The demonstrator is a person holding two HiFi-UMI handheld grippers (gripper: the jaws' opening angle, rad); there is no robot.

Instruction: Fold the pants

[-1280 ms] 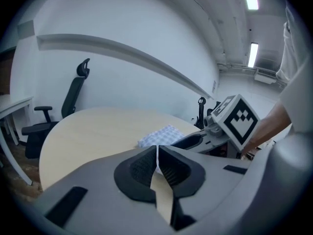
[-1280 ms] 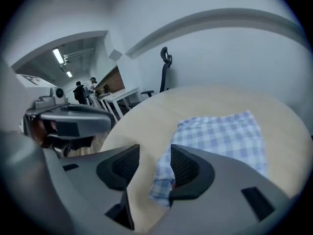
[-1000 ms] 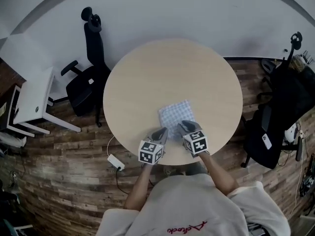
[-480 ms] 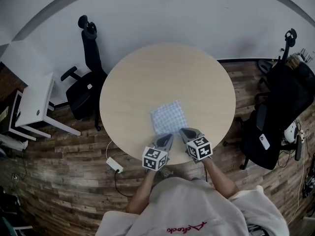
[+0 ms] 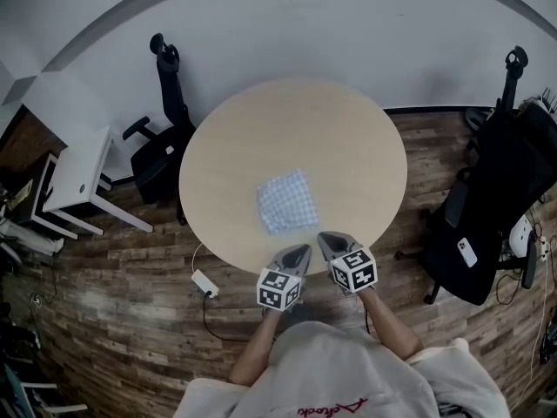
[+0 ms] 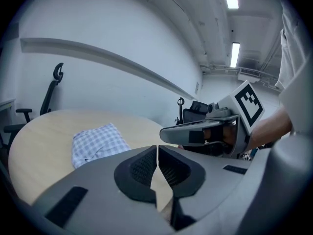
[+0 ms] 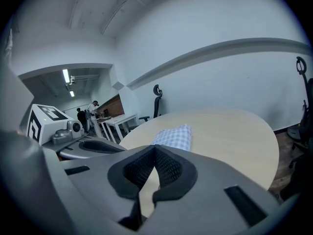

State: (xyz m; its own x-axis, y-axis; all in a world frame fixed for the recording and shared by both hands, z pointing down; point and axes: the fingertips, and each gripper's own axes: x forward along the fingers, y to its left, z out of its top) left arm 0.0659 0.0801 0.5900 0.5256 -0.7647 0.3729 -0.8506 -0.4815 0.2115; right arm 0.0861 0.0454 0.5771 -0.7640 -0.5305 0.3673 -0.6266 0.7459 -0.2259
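left tongs (image 5: 298,251): sitting pressed together, pinching nothing | right tongs (image 5: 327,239): sitting pressed together beside them, pinching nothing | pants (image 5: 285,201): lying folded (a checked bundle) on the counter (image 5: 296,129), ahead of both tongs, touching neither

Round wooden table (image 5: 348,146) bearing folded checked pants (image 5: 286,201).

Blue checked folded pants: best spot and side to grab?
Probably the near edge of the blue checked folded pants, coming low from the person's side: the bundle lies flat on the round wooden table, so jaws must pinch an edge.
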